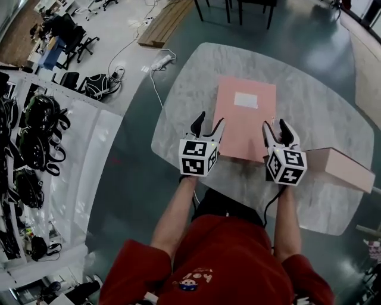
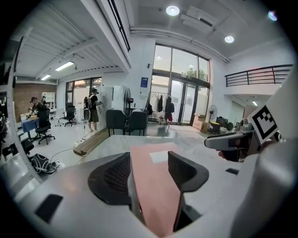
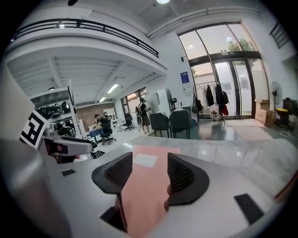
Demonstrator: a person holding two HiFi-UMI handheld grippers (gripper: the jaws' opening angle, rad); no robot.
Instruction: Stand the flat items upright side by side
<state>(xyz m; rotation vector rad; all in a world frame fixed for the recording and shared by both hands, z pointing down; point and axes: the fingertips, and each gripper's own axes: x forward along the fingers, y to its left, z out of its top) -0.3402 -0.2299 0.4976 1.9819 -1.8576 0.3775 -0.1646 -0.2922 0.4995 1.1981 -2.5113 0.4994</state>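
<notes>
Box point(image 1: 245, 116) is lying flat mid-bench, with both tools waiting open at its near edge.
You are holding the left tool point(image 1: 209, 124) and right tool point(image 1: 277, 128) with jaws apart, gripping nothing, and the box's near end is showing between each pair. If you are pinching that thin edge unevenly, the box is risking a twist or a slide on the smooth bench point(image 1: 309, 89). The second box point(image 1: 342, 167) is lying flat at the bench's right edge, and a wide swing is likely to knock it off.

Even daylight from tall glazed doors point(image 2: 181, 93) and ceiling spots point(image 2: 172, 10); gripper views bulge fisheye-wise, dark at corners.
</notes>
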